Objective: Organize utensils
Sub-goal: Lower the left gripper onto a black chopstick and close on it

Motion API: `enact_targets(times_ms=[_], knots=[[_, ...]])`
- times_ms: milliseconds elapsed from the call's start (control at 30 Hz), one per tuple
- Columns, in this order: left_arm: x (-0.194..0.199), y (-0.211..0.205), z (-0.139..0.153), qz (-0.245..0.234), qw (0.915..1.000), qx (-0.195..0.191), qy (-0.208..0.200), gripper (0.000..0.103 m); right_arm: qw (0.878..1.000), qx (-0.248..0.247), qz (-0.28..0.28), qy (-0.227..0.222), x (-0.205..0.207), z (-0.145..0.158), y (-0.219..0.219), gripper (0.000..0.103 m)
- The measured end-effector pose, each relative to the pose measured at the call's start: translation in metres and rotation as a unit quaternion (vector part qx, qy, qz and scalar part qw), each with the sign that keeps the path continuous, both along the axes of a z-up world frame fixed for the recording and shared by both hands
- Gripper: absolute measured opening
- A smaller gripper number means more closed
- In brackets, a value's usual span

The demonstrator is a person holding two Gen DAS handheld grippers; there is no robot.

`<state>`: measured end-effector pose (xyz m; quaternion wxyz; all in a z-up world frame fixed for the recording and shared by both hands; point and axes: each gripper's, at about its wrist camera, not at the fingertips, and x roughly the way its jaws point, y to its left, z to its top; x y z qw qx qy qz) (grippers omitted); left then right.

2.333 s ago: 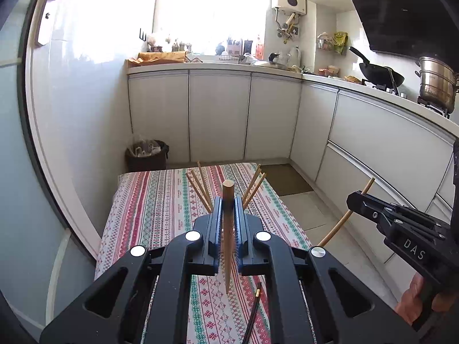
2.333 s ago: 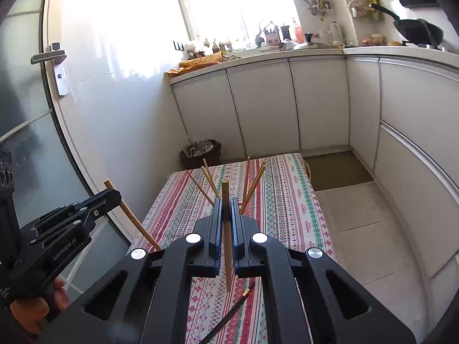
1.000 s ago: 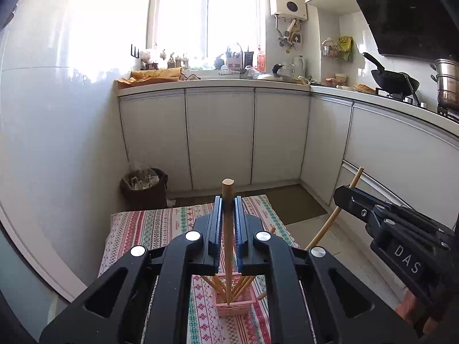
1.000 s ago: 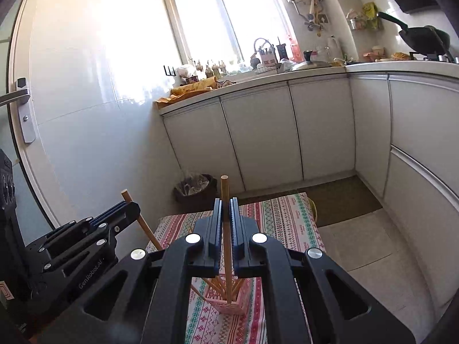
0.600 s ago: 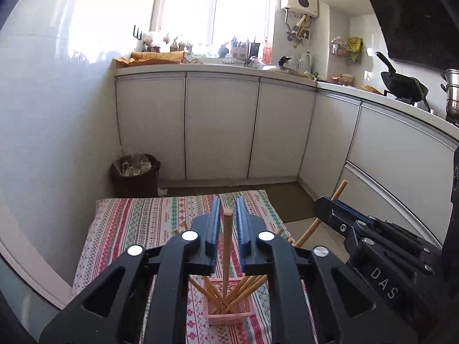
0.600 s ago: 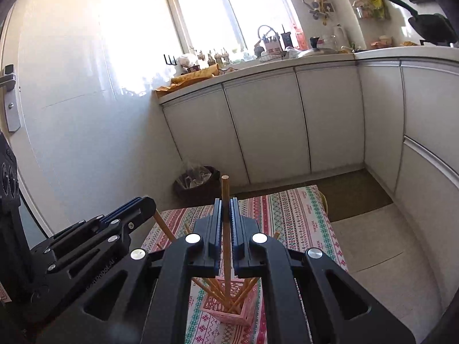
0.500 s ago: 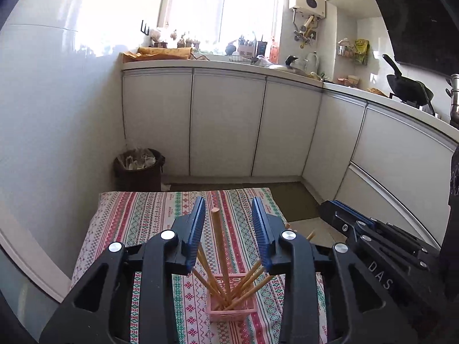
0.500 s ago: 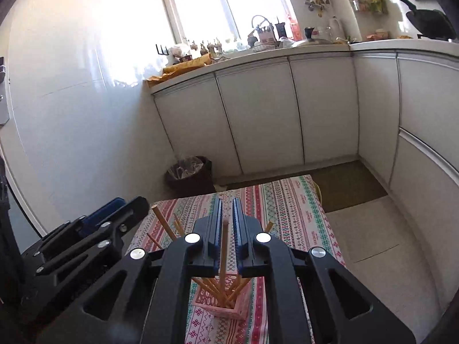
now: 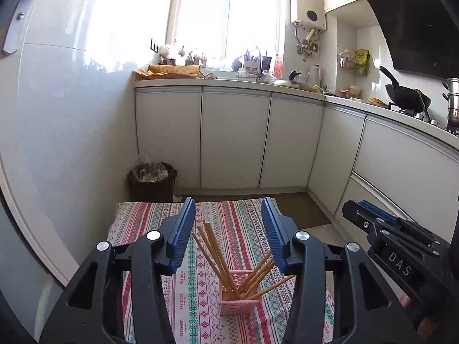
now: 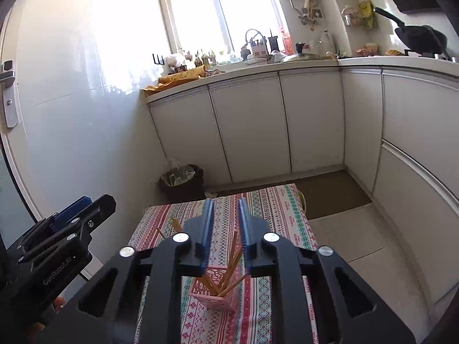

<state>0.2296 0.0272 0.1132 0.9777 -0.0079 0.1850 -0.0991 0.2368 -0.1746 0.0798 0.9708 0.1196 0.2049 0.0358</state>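
1. Left wrist view: the left gripper (image 9: 228, 232) had just been opening and stood spread, with nothing pinched. Below it, a pink basket (image 9: 240, 301) on the striped cloth (image 9: 149, 218) held the chopsticks (image 9: 218, 253), leaning outward. The right gripper (image 9: 370, 213) showed at the right edge.
2. Right wrist view: the right gripper (image 10: 225, 223) had likewise been opening, its jaws apart and empty above the basket (image 10: 213, 293) and chopsticks (image 10: 231, 261). The left gripper (image 10: 86, 209) hung at left.

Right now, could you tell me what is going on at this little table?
A person with a gripper in each hand is sorting chopsticks into a pink basket on the striped tablecloth. Both the left gripper and right gripper have just been opening, nothing is between their jaws, and the sticks stand leaning in the basket.
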Motion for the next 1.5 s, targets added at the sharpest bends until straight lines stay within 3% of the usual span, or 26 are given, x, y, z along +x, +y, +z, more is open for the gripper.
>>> enact_targets(times_ms=[167, 267, 333, 400, 567, 800, 1000, 1133, 1200, 1267, 1367, 1500], knots=[[-0.018, 0.003, 0.004, 0.009, 0.9999, 0.008, -0.004, 0.066, 1.0, -0.001, -0.006, 0.001, -0.021, 0.002, -0.001, 0.045], [-0.032, 0.006, 0.007, 0.019, 0.9996, 0.012, -0.015, 0.081, 1.0, -0.006, -0.013, -0.001, -0.034, 0.002, 0.0, 0.062], [-0.04, 0.008, 0.009, 0.022, 0.9994, 0.015, -0.021, 0.083, 1.0, -0.007, -0.021, -0.004, -0.043, 0.002, -0.001, 0.073], [-0.047, 0.009, 0.012, 0.024, 0.9994, 0.016, -0.021, 0.089, 1.0, -0.005, -0.031, -0.003, -0.049, 0.001, -0.003, 0.076], [-0.061, 0.01, 0.013, 0.025, 0.9992, 0.022, -0.024, 0.093, 0.999, -0.004, -0.052, 0.002, -0.064, 0.002, -0.011, 0.08], [-0.074, 0.008, 0.008, 0.026, 0.999, 0.034, -0.014, 0.096, 0.996, 0.003, -0.086, -0.002, -0.083, 0.005, -0.022, 0.096], [-0.08, 0.002, -0.006, 0.017, 0.9985, 0.049, 0.016, 0.096, 0.995, 0.022, -0.101, 0.018, -0.095, -0.005, -0.035, 0.096], [-0.081, -0.004, -0.028, 0.004, 0.9966, 0.062, 0.053, 0.096, 0.991, 0.052, -0.111, 0.049, -0.104, -0.029, -0.052, 0.096], [-0.074, -0.014, -0.05, -0.022, 0.9902, 0.082, 0.111, 0.096, 0.988, 0.063, -0.115, 0.079, -0.112, -0.054, -0.062, 0.096], [-0.066, -0.032, -0.086, -0.068, 0.9726, 0.11, 0.193, 0.096, 0.983, 0.072, -0.113, 0.124, -0.12, -0.089, -0.072, 0.096], [-0.057, -0.057, -0.146, -0.123, 0.9367, 0.137, 0.297, 0.096, 0.969, 0.1, -0.116, 0.193, -0.133, -0.147, -0.089, 0.096], [-0.043, -0.074, -0.22, -0.13, 0.8958, 0.146, 0.399, 0.096, 0.942, 0.151, -0.135, 0.268, -0.145, -0.21, -0.114, 0.096]])
